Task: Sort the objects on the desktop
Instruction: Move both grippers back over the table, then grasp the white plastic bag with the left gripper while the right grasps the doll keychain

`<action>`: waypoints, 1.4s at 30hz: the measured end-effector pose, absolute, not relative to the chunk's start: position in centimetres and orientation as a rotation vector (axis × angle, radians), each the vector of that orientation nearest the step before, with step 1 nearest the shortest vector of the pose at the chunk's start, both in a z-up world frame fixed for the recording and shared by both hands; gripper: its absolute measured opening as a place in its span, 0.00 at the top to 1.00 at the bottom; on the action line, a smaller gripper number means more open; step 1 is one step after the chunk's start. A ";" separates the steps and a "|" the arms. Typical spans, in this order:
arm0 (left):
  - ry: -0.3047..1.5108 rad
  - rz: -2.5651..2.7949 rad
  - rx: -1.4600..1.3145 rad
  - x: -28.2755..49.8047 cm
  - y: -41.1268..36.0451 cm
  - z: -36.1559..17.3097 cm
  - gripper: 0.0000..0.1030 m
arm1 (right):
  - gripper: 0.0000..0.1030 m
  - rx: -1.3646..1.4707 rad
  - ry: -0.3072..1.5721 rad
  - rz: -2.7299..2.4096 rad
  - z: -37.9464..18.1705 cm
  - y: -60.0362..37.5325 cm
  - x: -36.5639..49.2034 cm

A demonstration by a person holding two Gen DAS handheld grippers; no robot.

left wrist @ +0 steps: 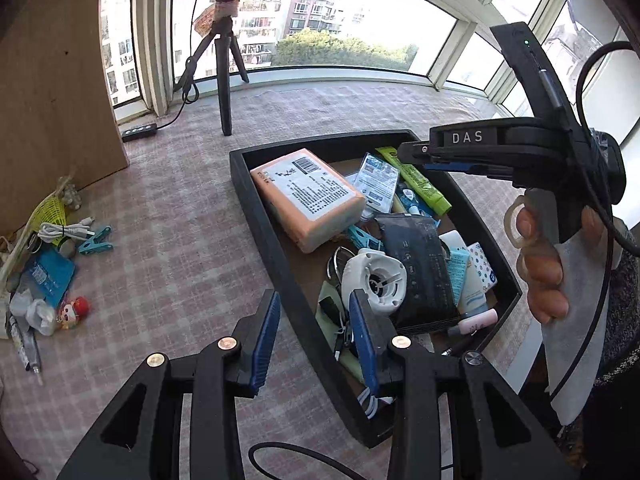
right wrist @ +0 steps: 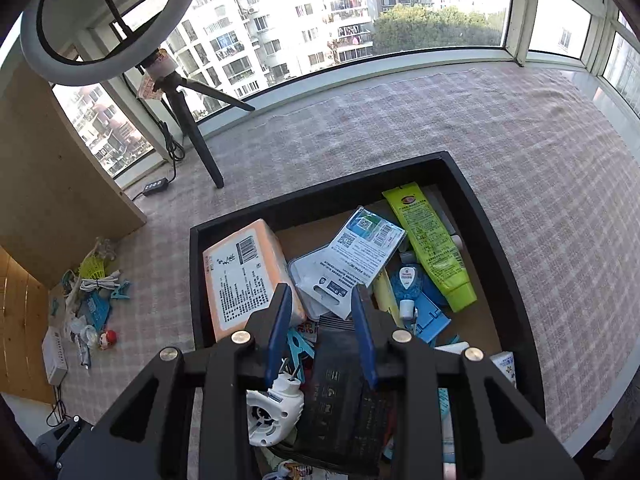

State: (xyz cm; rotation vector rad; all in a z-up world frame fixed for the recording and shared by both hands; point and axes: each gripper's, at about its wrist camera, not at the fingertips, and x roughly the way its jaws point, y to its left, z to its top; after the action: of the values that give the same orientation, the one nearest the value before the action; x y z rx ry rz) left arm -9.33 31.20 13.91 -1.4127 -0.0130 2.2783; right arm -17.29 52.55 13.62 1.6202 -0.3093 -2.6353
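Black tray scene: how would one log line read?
left gripper: open, empty | right gripper: open, empty | black tray: full | hand

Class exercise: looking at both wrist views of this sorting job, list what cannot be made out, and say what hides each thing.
- Black rectangular tray: near corner cut off by the right gripper, right wrist view.
- Pile of small items beside the wooden board: too small and distorted at the fisheye edge, left wrist view.
- Orange tissue pack print: too small to read, both views.

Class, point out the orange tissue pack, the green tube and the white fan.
orange tissue pack (left wrist: 308,196), left wrist view, printed label.
green tube (right wrist: 430,240), right wrist view, body.
white fan (left wrist: 374,282), left wrist view, round housing.
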 end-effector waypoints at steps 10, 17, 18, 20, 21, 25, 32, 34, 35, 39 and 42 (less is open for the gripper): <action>-0.289 2.530 -1.648 -12.3 14.6 10.3 0.68 | 0.70 1.501 -0.015 -2.343 11.8 39.6 -17.4; -0.562 2.646 -1.791 -13.3 5.6 7.8 0.67 | 0.64 1.387 0.274 -2.128 10.1 30.4 -16.7; -0.590 2.650 -1.806 -13.5 4.8 7.5 0.65 | 0.63 1.376 0.307 -2.101 9.8 29.3 -16.7; -0.634 2.651 -1.831 -14.0 3.6 6.9 0.64 | 0.62 1.359 0.363 -2.052 9.3 27.4 -16.6; -0.650 2.651 -1.841 -14.2 3.2 6.6 0.64 | 0.61 1.348 0.390 -2.029 9.0 26.5 -16.6; -0.707 2.632 -1.885 -15.5 2.2 5.5 0.59 | 0.53 1.302 0.481 -1.937 8.1 23.3 -16.4; -0.746 2.613 -1.922 -17.4 2.0 4.2 0.59 | 0.53 1.282 0.551 -1.808 5.7 19.2 -16.7; -0.729 2.613 -1.934 -17.8 2.2 3.9 0.59 | 0.53 1.275 0.564 -1.787 5.1 18.4 -16.7; -0.726 2.612 -1.938 -18.0 2.3 3.7 0.59 | 0.53 1.271 0.568 -1.774 4.9 18.0 -16.7; -0.726 2.584 -1.962 -18.6 2.7 2.9 0.59 | 0.53 1.263 0.568 -1.731 3.9 16.4 -17.0; -0.732 2.565 -1.977 -19.0 2.9 2.3 0.59 | 0.53 1.258 0.573 -1.712 3.2 15.3 -17.2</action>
State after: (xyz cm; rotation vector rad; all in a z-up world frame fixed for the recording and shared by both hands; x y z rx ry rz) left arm -18.98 2.87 2.26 -1.9769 -0.7318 2.5646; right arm -17.22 15.34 3.22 1.2585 0.5731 -1.7116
